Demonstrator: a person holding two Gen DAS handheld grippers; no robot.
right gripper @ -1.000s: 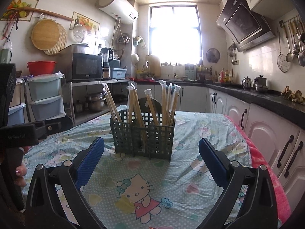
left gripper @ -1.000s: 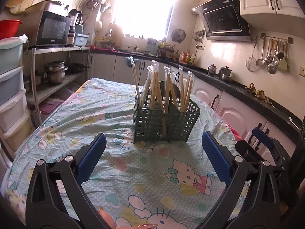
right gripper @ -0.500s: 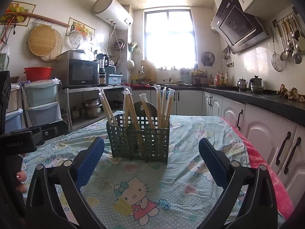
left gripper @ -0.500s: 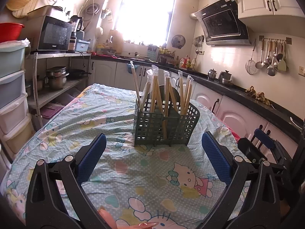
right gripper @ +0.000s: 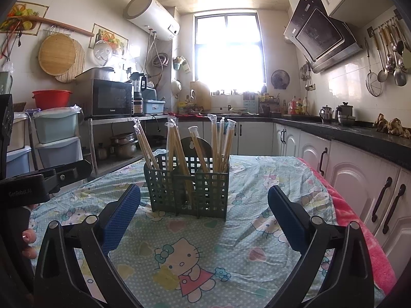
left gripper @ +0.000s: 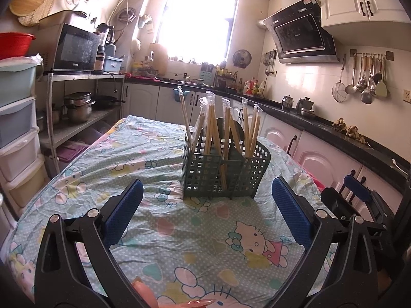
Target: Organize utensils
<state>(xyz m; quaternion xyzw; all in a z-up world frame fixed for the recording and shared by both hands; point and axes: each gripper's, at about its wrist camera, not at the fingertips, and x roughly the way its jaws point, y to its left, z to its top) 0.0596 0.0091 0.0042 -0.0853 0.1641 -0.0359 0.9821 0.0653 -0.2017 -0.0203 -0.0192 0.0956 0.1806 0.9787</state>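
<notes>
A dark green lattice utensil basket (left gripper: 223, 173) stands on the table and also shows in the right wrist view (right gripper: 187, 187). Several wrapped pairs of wooden chopsticks (left gripper: 226, 125) stand upright in its compartments, as the right wrist view (right gripper: 221, 143) shows too. My left gripper (left gripper: 208, 205) is open and empty, above the cloth in front of the basket. My right gripper (right gripper: 204, 205) is open and empty, also short of the basket. An orange-pink object (left gripper: 143, 292) lies at the bottom edge under the left gripper; I cannot tell what it is.
The table wears a Hello Kitty cloth (left gripper: 128, 169). White cabinets under a black counter (right gripper: 359, 138) run along the right. A shelf with a microwave (left gripper: 74, 47) and plastic drawers (left gripper: 15, 118) stands on the left. The right gripper's body (left gripper: 359, 205) shows beside the left.
Both grippers have tilted up and drawn back a little, so the basket sits lower in both views. Both stay open and empty.
</notes>
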